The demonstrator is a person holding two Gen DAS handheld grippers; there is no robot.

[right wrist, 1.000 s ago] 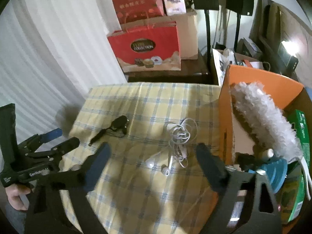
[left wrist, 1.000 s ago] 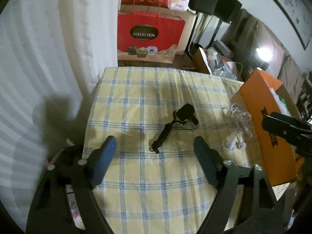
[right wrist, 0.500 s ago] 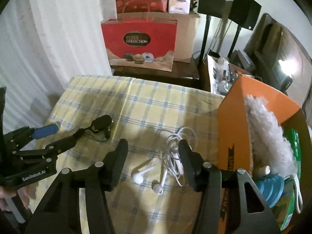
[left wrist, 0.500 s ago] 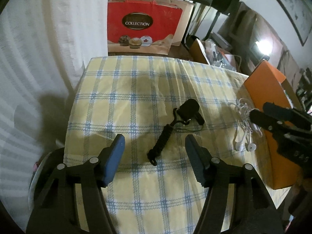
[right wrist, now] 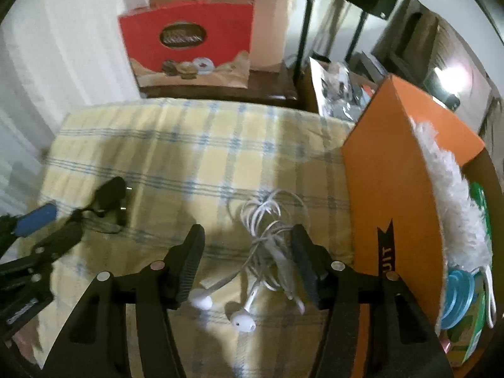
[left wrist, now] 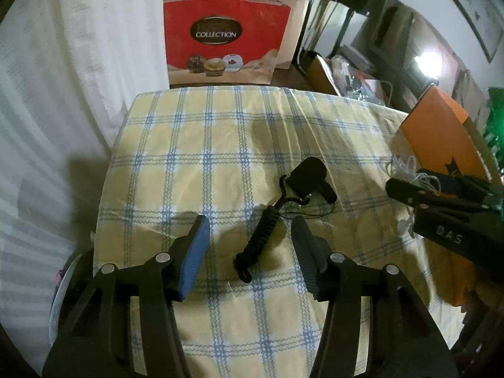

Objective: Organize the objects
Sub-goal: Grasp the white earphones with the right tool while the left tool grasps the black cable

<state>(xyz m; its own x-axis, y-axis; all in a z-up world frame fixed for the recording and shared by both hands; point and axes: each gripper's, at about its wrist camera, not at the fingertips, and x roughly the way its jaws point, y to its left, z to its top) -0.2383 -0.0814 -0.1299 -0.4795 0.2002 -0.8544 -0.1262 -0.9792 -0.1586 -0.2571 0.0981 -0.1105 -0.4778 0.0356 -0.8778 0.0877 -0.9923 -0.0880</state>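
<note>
Behind the checked table (left wrist: 220, 145), red "COLLECTION" bag (left wrist: 225, 34), both tongs part-open, empty.

A white curtain (left wrist: 78, 63) hangs left of the yellow checked tablecloth (left wrist: 220, 145). Behind stands a red gift bag (left wrist: 223, 37); a lamp (left wrist: 426, 63) glows at right.

Through my right wrist camera, my right gripper (right wrist: 247, 261) sits low in the frame, its jaws apart and just opening a little, straddling the tangled white earphones (right wrist: 267, 245) on the checked tablecloth (right wrist: 195, 145); the right finger seems to touch the cord, though blur keeps me unsure. At the left edge my left gripper (right wrist: 47, 223) reaches toward a black corded gadget (right wrist: 110, 195). An orange box (right wrist: 393, 163) holding a white fluffy duster (right wrist: 447, 189) fills the right side.
</note>
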